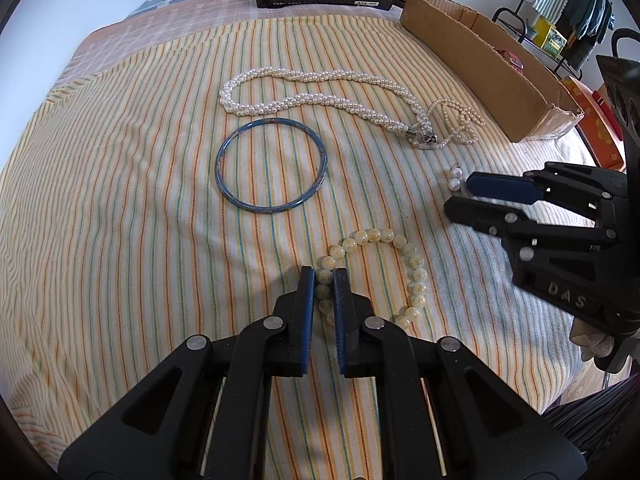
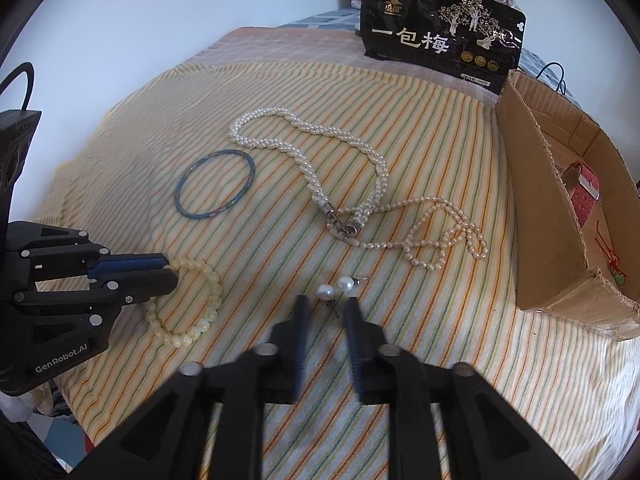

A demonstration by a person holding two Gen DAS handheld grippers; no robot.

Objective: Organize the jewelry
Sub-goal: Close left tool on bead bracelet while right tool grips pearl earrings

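Jewelry is spread on the striped cloth [image 1: 120, 200]. The bead bracelet [image 1: 400, 264] lies at the near edge, one side of its loop between the narrowly parted fingers of the left gripper [image 1: 324, 276], seemingly clamped. The pearl earrings [image 2: 335, 286] lie just ahead of the right gripper [image 2: 326, 308], whose jaws stand apart, empty. The cardboard box [image 2: 532, 200] stands at the right edge, nearer the right gripper.
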